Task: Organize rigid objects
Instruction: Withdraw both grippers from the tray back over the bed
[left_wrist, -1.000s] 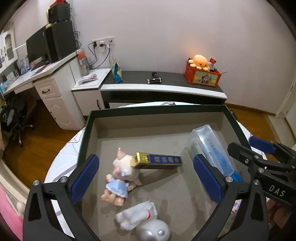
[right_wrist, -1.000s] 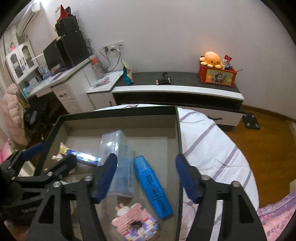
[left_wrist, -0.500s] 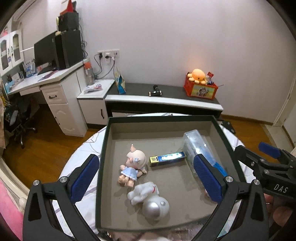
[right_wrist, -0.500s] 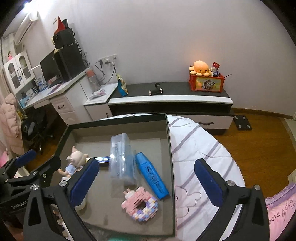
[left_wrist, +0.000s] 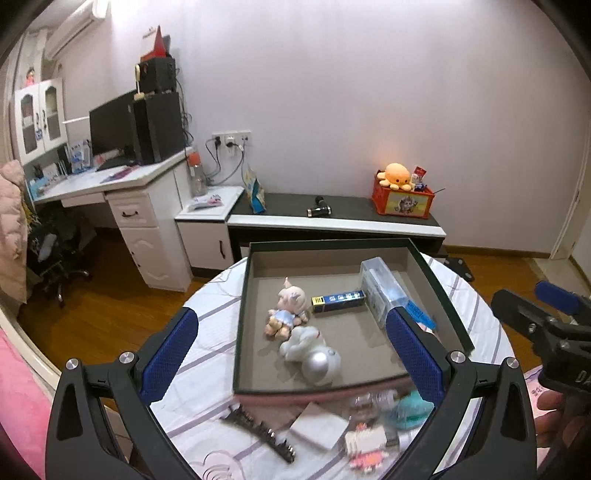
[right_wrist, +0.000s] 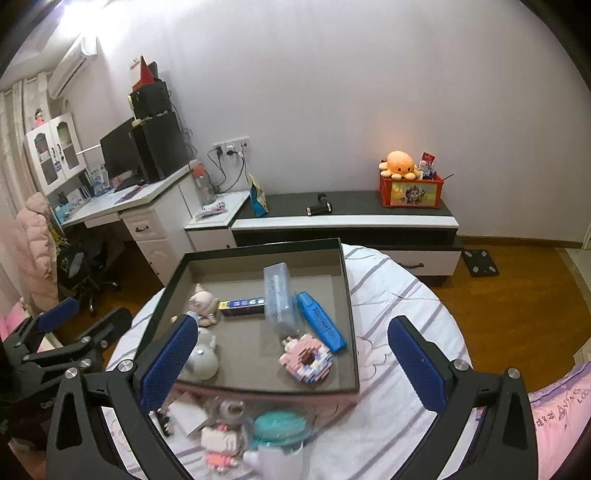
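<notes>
Crosswise, blue box (left_wrist: 338, 300) beside clear case (left_wrist: 382, 286).

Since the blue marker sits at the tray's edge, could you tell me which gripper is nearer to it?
Right. The right gripper hangs open just in front of the blue marker; the left gripper, also open, is further left, facing the doll.

Blue marker (right_wrist: 320, 322), pink donut (right_wrist: 306, 357) (pastel blocks)
</notes>
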